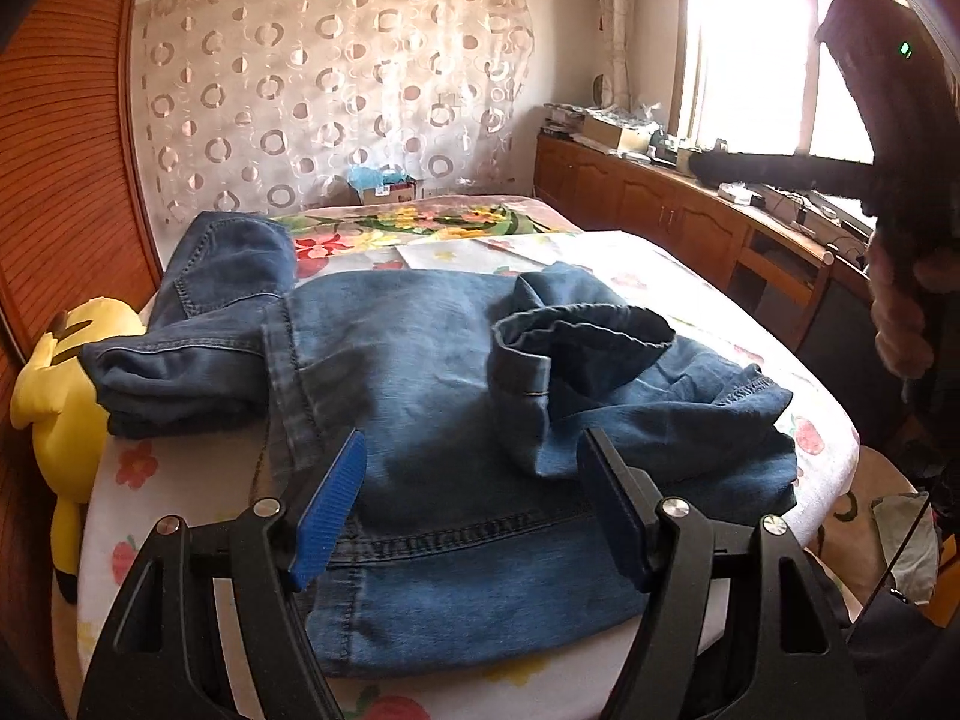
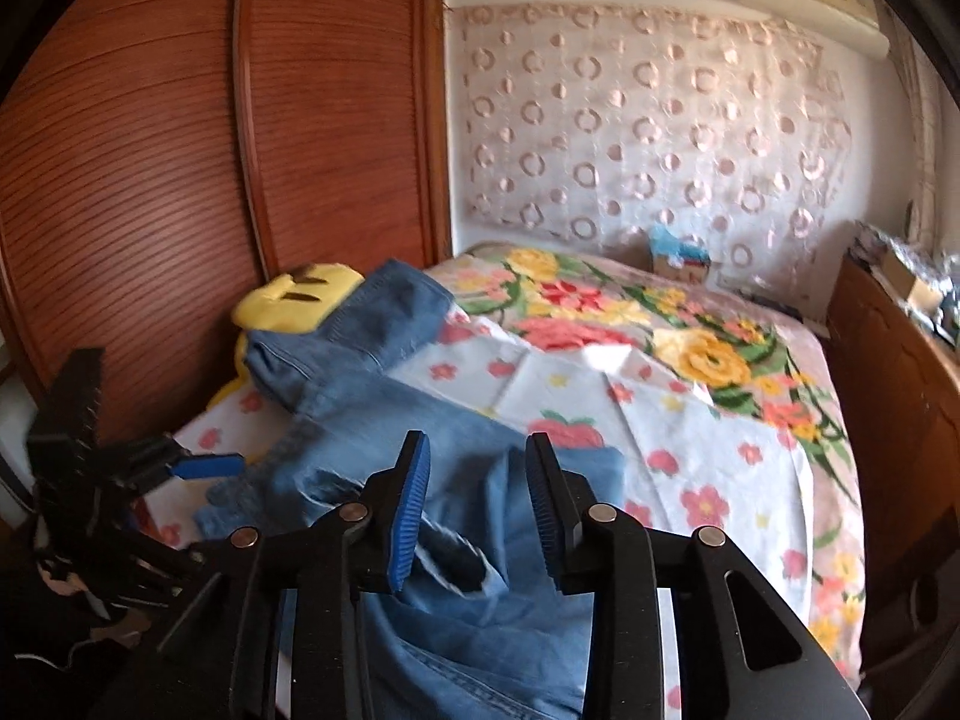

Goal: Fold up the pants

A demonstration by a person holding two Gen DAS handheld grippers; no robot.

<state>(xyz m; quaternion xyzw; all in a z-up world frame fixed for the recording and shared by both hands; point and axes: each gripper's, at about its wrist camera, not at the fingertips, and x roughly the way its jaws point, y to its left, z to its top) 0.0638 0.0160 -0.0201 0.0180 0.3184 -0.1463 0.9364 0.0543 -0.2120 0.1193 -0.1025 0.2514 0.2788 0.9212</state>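
Note:
Blue denim pants [image 1: 420, 372] lie crumpled on the bed, with a leg cuff [image 1: 576, 336] turned up on top and the waist part reaching the far left. My left gripper [image 1: 474, 450] is open and empty, hovering just above the near part of the pants. In the right wrist view the pants [image 2: 480, 600] lie under my right gripper [image 2: 477, 450], which is open and empty above a fold of the cuff. The left gripper [image 2: 204, 468] also shows at the left of that view.
The bed has a flowered sheet [image 2: 690, 450] and blanket [image 2: 600, 312]. A yellow plush toy [image 1: 60, 396] lies at the bed's left edge against a wooden wardrobe [image 2: 180, 180]. A wooden cabinet [image 1: 660, 204] with clutter runs along the right under the window.

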